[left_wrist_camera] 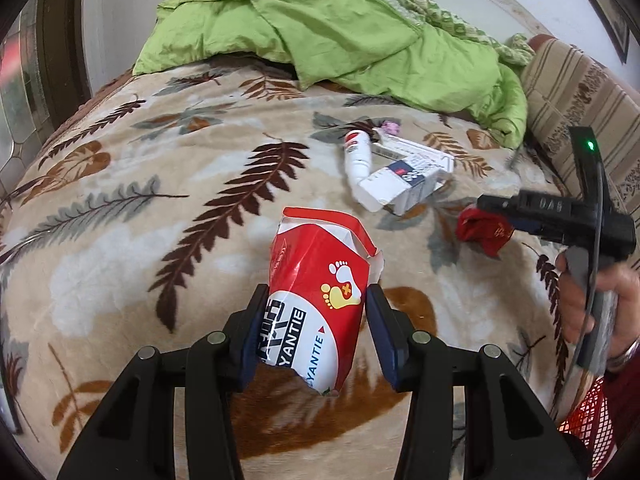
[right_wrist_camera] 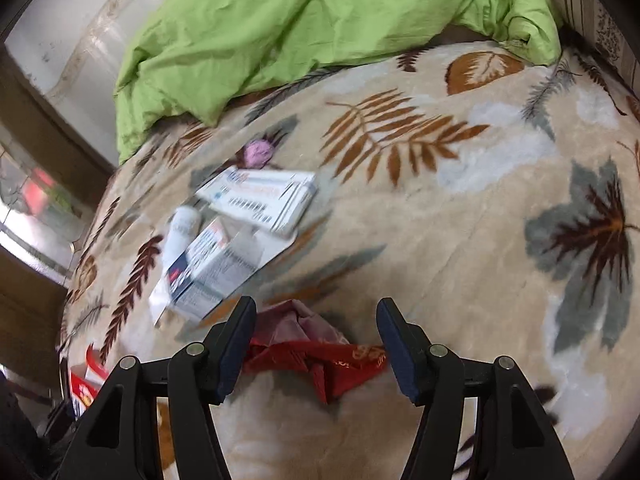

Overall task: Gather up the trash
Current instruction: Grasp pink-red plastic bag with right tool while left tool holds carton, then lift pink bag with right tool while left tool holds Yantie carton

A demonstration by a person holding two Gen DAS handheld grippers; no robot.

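Left hand-held gripper (left_wrist_camera: 316, 312) clamps the torn red-and-white box (left_wrist_camera: 316, 280), lifted off the bed (left_wrist_camera: 160, 200) ready for binning; right hand-held gripper (right_wrist_camera: 316, 334) stands half-wide, straddling the crumpled red wrapper (right_wrist_camera: 320, 364) to pinch it next, white cartons (right_wrist_camera: 240, 236) waiting beside
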